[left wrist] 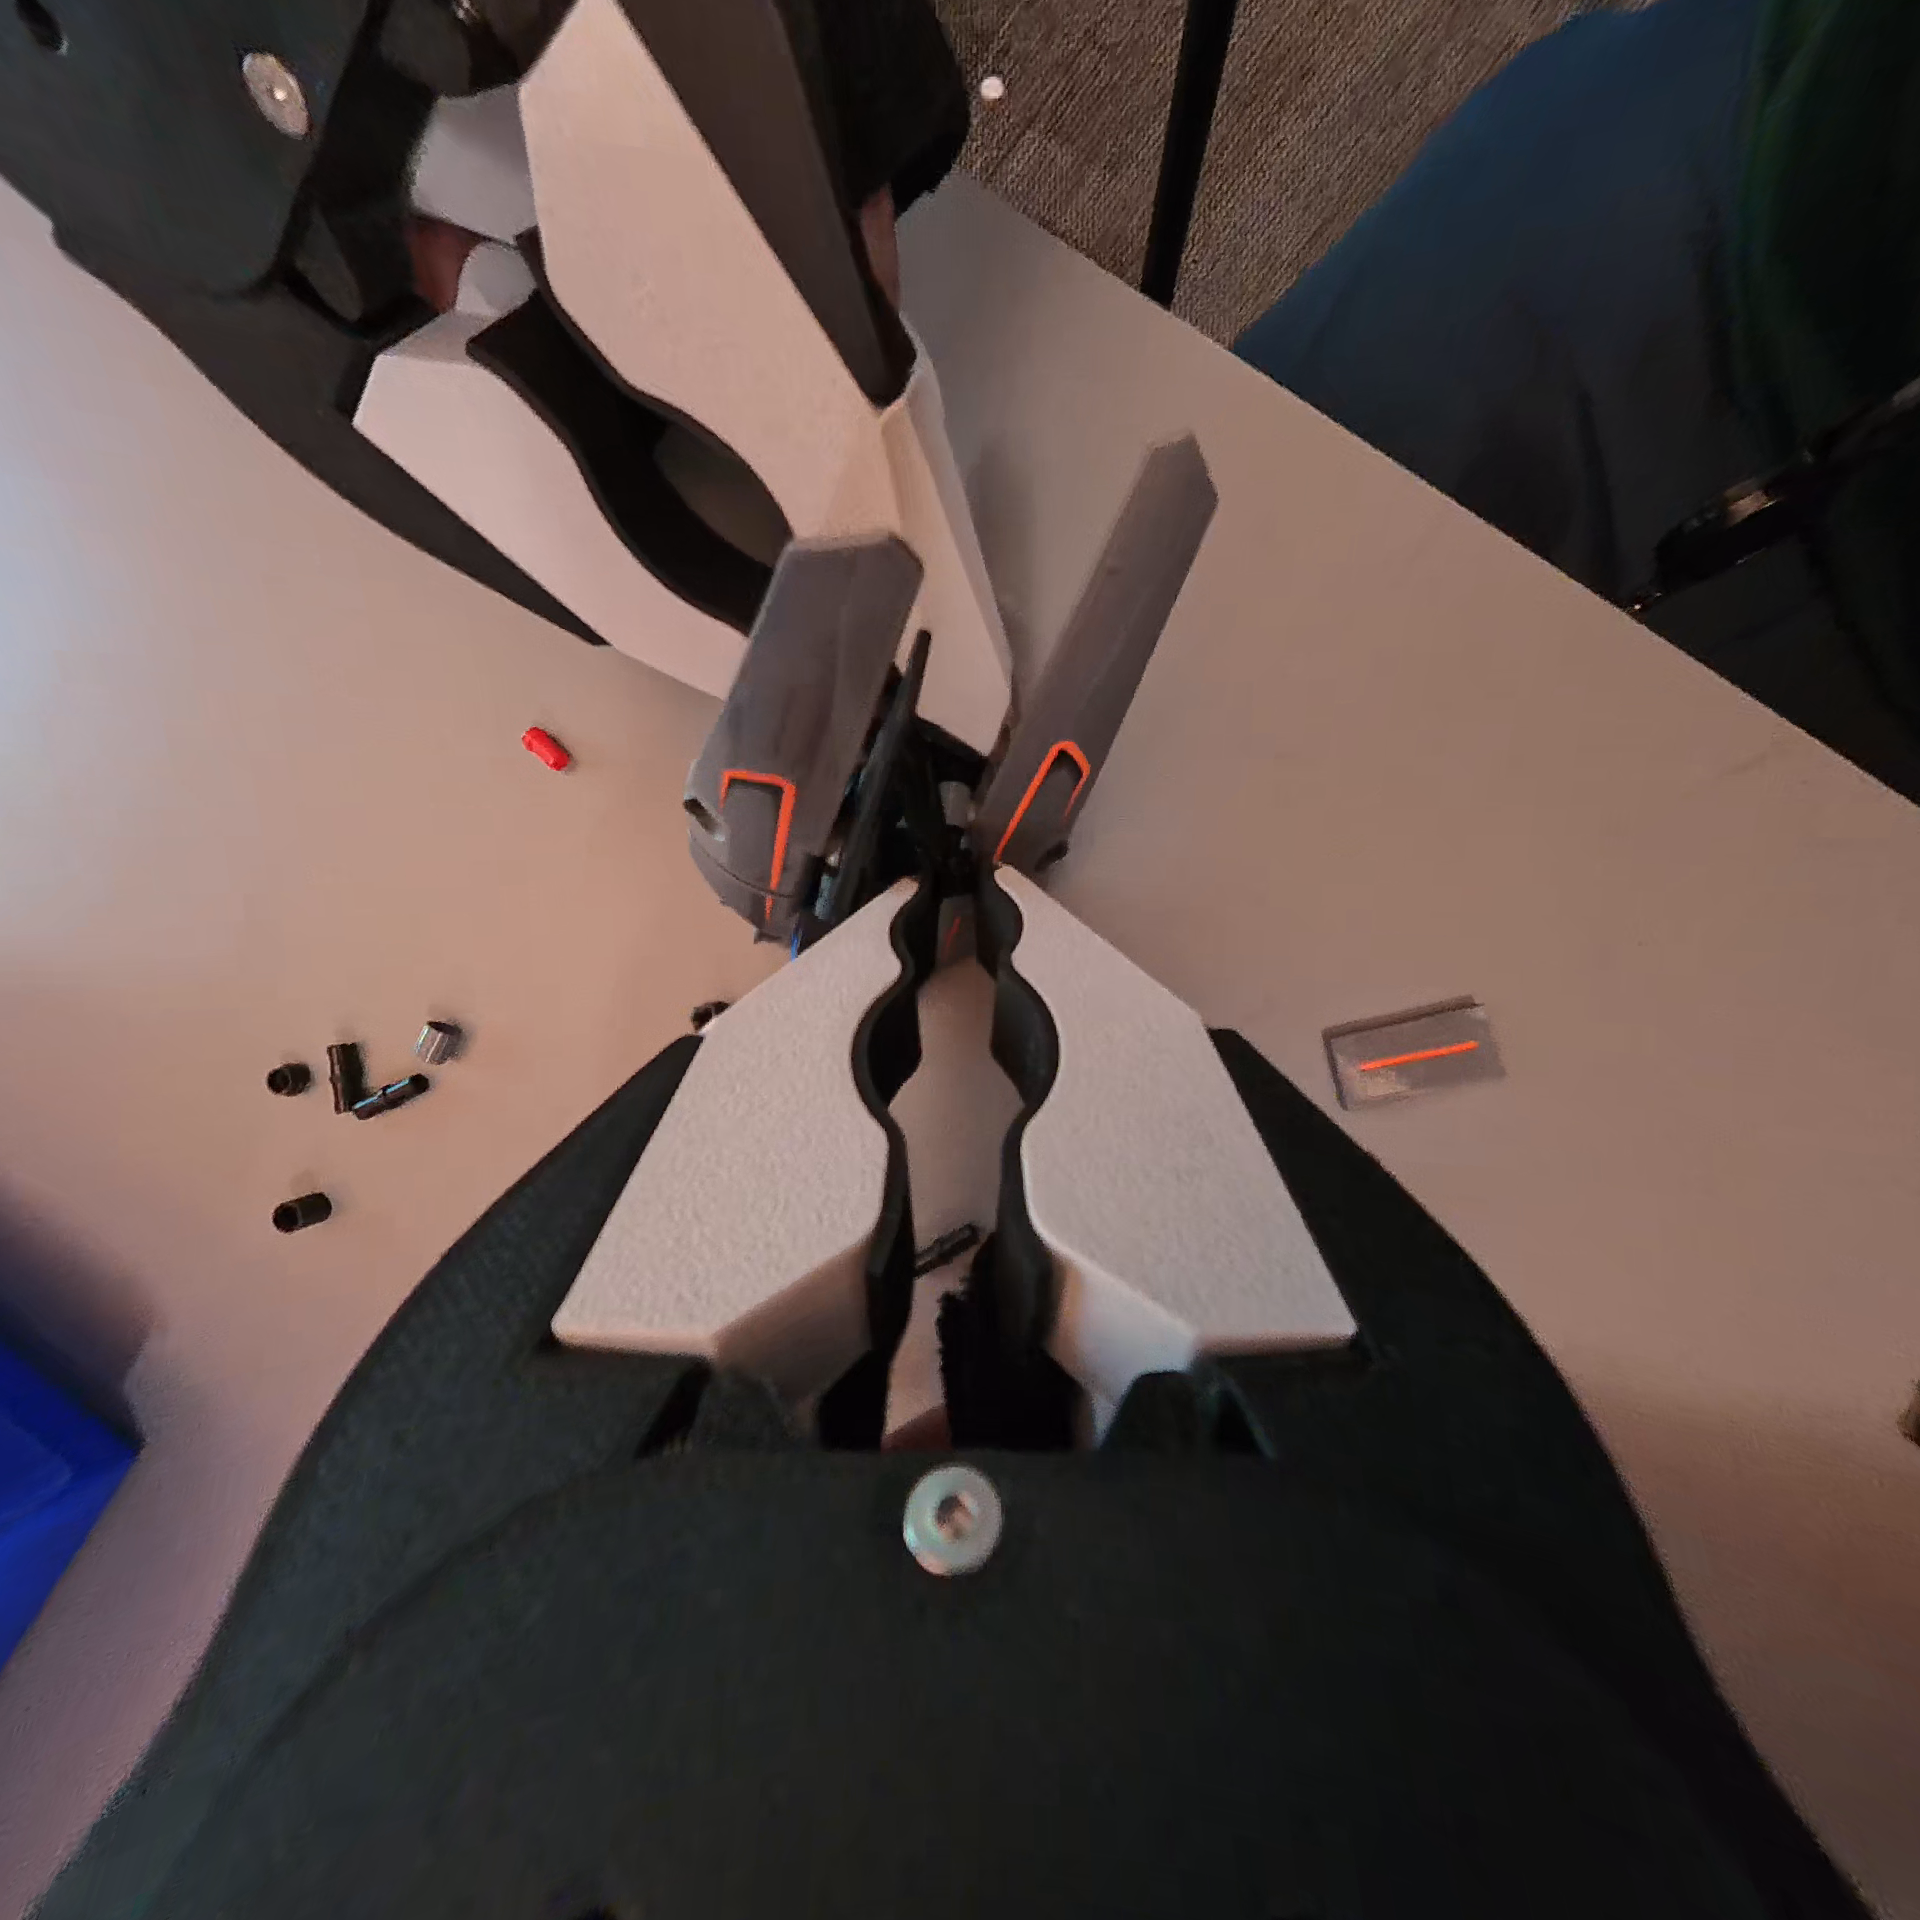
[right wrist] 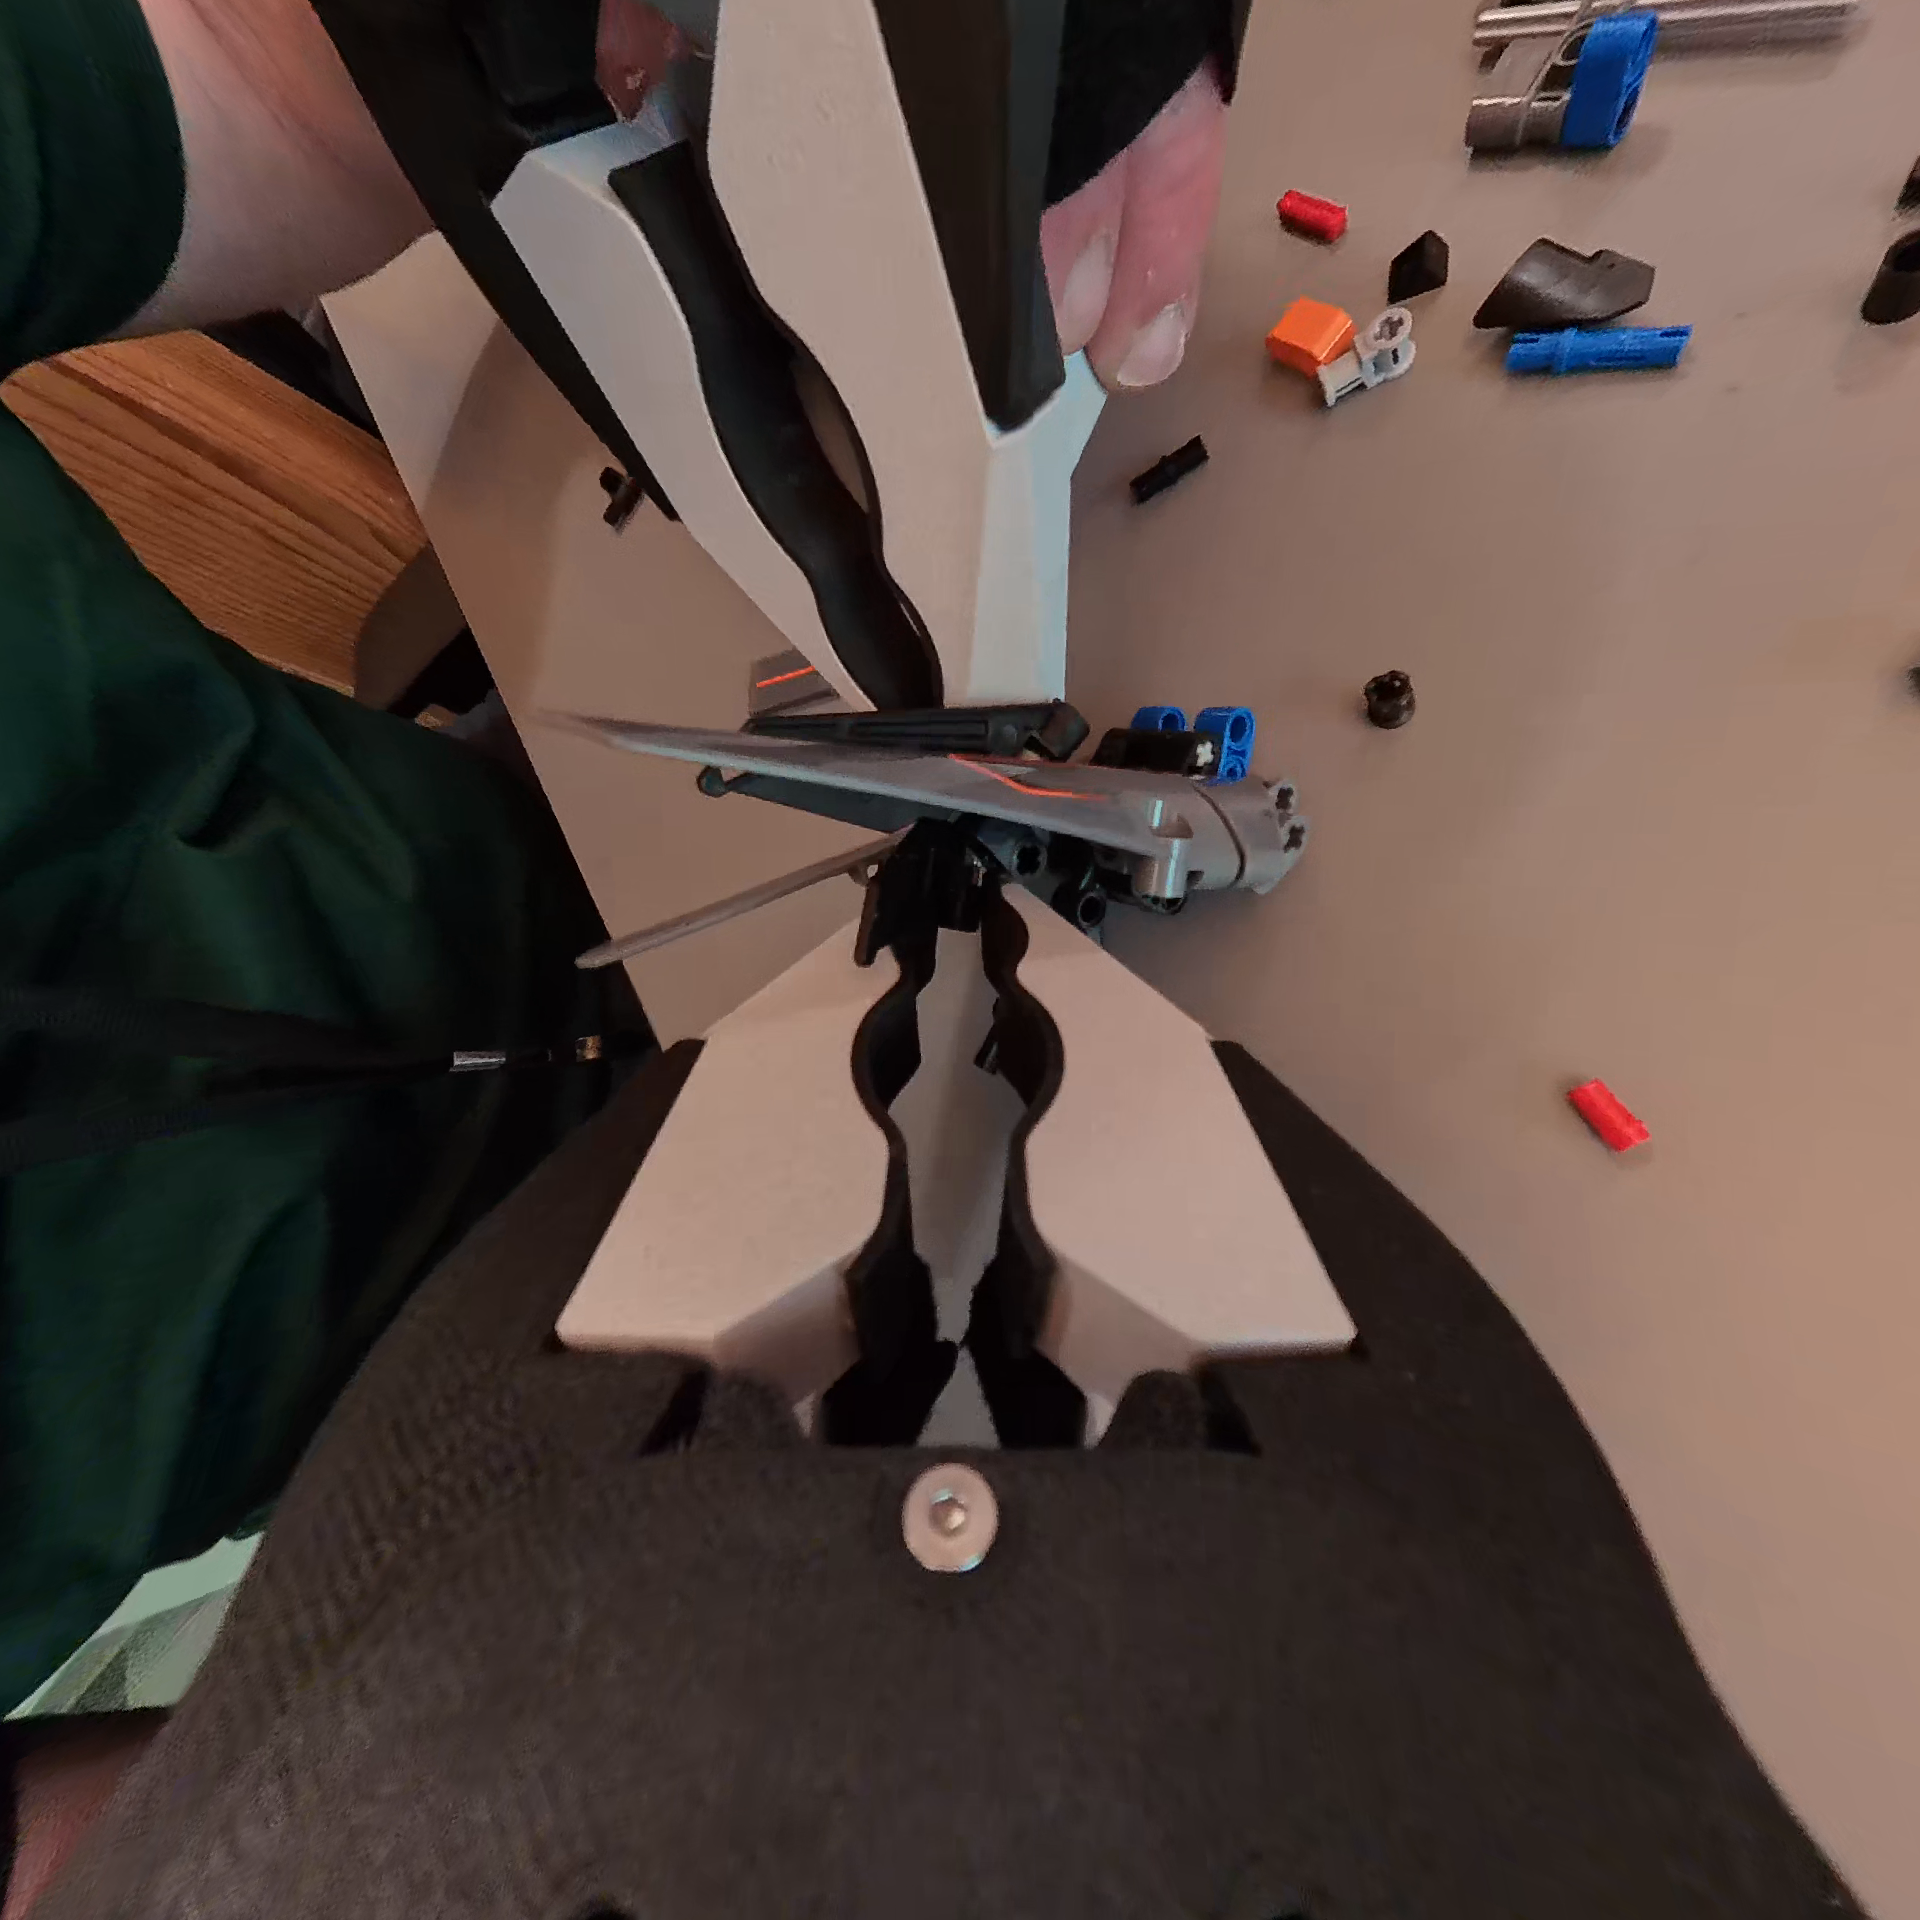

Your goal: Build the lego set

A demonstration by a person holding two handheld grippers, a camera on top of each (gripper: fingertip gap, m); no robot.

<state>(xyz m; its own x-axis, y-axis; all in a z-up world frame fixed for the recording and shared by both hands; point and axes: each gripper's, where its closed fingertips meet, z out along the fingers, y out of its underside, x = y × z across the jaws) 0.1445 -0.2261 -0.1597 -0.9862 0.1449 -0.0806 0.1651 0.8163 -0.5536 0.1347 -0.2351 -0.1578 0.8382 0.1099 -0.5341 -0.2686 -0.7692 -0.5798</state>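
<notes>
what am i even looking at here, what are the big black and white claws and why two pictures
They are hand-held grippers, one in each of a person's hands, each with a camera looking along its fingers. The left wrist view shows the left gripper; the right wrist view shows the right gripper. Both are shut on one half-built lego model with grey, orange-lined panels, held between them above a pale table. Loose pieces lie there: red pins, a blue axle pin, an orange brick, black connectors and a spare grey panel.

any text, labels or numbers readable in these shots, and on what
None. The grey lego model and the loose grey panel carry only orange line markings, not writing. The loose pieces, the table and both hand-held grippers bear no readable text.
</notes>
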